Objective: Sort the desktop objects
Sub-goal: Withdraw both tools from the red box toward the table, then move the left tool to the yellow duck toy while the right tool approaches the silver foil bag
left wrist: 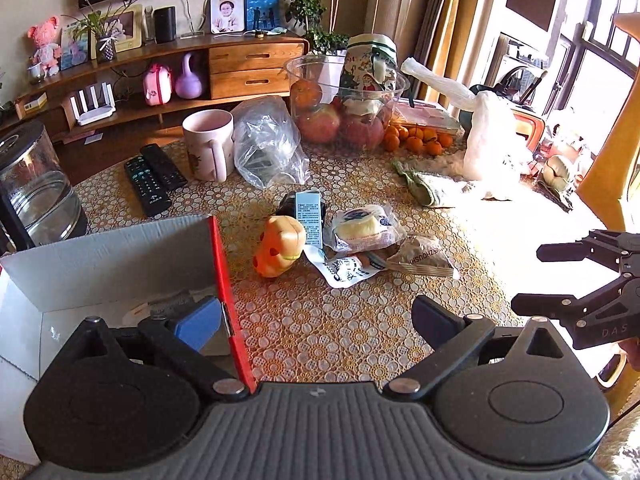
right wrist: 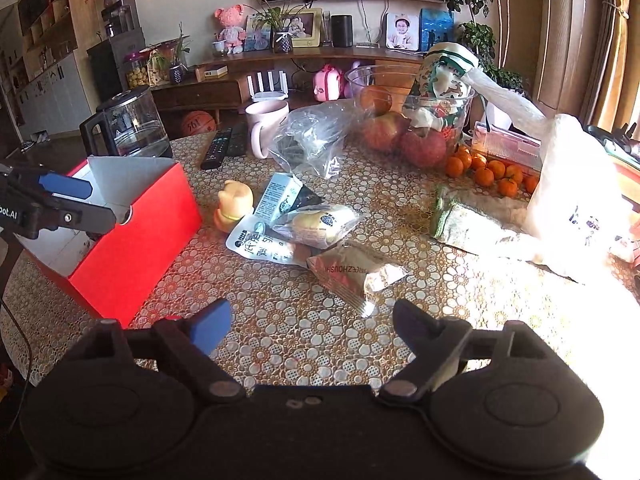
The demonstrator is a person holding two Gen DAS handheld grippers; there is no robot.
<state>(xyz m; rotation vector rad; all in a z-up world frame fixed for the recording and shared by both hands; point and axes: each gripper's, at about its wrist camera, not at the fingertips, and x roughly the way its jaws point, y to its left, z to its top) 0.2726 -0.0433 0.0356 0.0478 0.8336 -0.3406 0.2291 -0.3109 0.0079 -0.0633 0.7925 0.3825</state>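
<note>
Both grippers are spread wide and empty. The left gripper [left wrist: 316, 320] sits low in its frame, its left finger over the red box's [right wrist: 136, 240] open top. The right gripper [right wrist: 312, 326] hovers bottom center, just below the snack pile: brown packet [right wrist: 352, 276], bun bag [right wrist: 316, 224], yellow toy [right wrist: 236, 204], milk carton [right wrist: 280, 194].

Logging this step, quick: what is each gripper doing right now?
Left gripper: open, holding nothing, one finger over the red cardboard box.
Right gripper: open, empty, above the flower-patterned tablecloth.
</note>
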